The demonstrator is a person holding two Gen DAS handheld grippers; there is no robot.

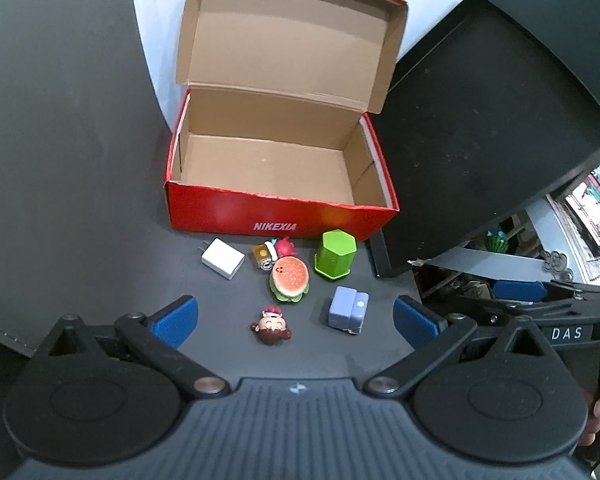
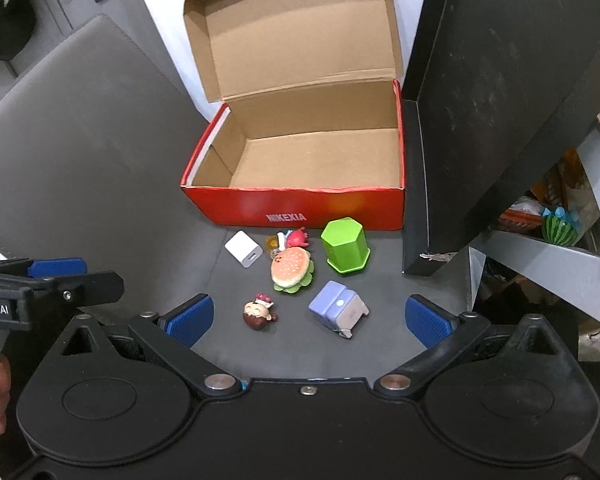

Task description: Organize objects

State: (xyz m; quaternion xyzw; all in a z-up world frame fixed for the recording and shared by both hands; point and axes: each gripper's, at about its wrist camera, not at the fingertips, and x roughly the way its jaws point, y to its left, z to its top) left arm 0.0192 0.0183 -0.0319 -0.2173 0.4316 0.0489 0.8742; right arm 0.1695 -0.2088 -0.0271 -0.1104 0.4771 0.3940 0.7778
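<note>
**A:** Start at the jaws. How do they stand?

**B:** The left gripper [image 1: 295,322] has its jaws spread wide with nothing between them, and the right gripper [image 2: 309,318] is the same. Both hang above the near edge of the dark surface [image 1: 100,208], side by side, probably so either can drop onto a toy.

**A:** What sits closest to them?

**B:** A little doll head [image 1: 271,326] lies on its side just ahead, with a lilac block [image 1: 346,310] near it to the right. Beyond those, a burger toy [image 1: 289,279] touches a small red figure [image 1: 285,245] and a yellowish trinket [image 1: 262,257]. A white charger [image 1: 223,259] lies to the left, a green hexagonal cup [image 1: 334,255] stands upside down to the right.

**A:** Why are they bunched there?

**B:** I'd judge they're staged right before the red shoebox [image 1: 280,220], whose lid leans back, open. The box is bare inside, so nothing is sorted yet.
</note>
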